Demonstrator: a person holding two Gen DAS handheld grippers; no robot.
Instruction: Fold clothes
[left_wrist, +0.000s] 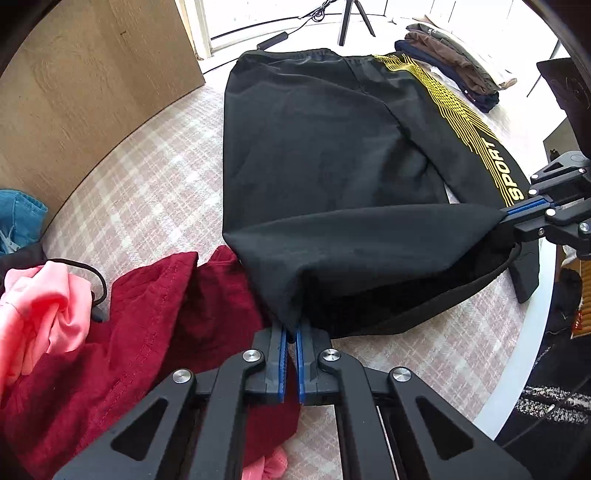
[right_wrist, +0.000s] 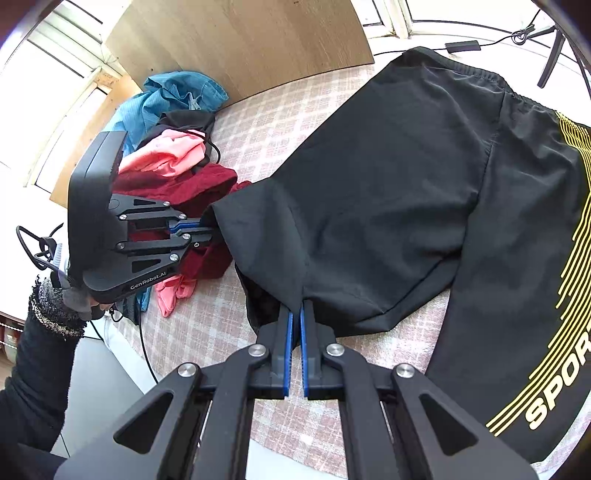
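Left gripper (left_wrist: 291, 328) and right gripper (right_wrist: 296, 314) each clamped on shorts (left_wrist: 314, 147) hem; thin pinch could slip, snagging red garment (left_wrist: 147, 332).

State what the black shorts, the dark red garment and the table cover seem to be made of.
Black shorts: smooth, thin synthetic knit, likely polyester; faint sheen, printed yellow stripes.
Dark red garment: soft, matte, plush-looking, perhaps velour or fleece; fuzzy surface.
Table cover: woven-looking pink checked cloth, matte.

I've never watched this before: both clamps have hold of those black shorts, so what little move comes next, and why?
Probably carry the pinched edge toward the waistband. The left gripper and right gripper are each shut on a corner of the black shorts, that edge is lifted, and the rest lies flat on the checked cloth.
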